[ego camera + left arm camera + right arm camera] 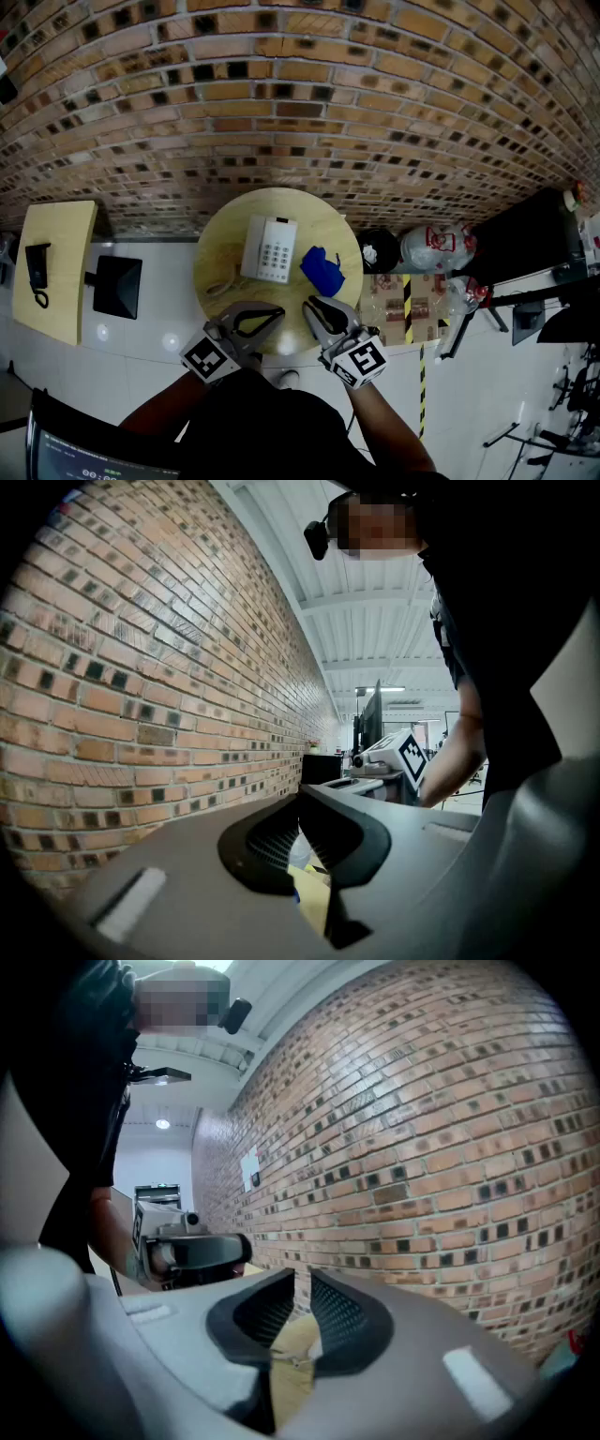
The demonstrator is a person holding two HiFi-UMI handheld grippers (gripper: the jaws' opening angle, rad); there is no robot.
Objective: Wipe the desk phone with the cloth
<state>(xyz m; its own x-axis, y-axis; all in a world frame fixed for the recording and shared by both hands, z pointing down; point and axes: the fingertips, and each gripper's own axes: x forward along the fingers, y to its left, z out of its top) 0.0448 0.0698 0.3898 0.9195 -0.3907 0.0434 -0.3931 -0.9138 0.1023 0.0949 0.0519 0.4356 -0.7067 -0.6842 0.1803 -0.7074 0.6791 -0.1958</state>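
Note:
A white desk phone (pixel 270 249) lies on the round wooden table (pixel 225 234), with its cord curling off to the left. Just right of it sits a crumpled blue cloth (pixel 322 270). Both grippers hover over the table's near edge, short of both objects. My left gripper (pixel 279 312) (pixel 298 797) has its tips together and holds nothing. My right gripper (pixel 309 303) (pixel 302 1277) is below the cloth. Only a thin slit shows between its jaws, and they are empty. Each gripper view shows brick wall and the other gripper, but neither phone nor cloth.
A brick wall (pixel 300 103) curves behind the table. To the left stands a yellow side table (pixel 66 244) with a black handset (pixel 37 272), and beside it a black square object (pixel 117 286). A black bin (pixel 378 248), plastic bags (pixel 436 248) and a cardboard box (pixel 398 305) crowd the right.

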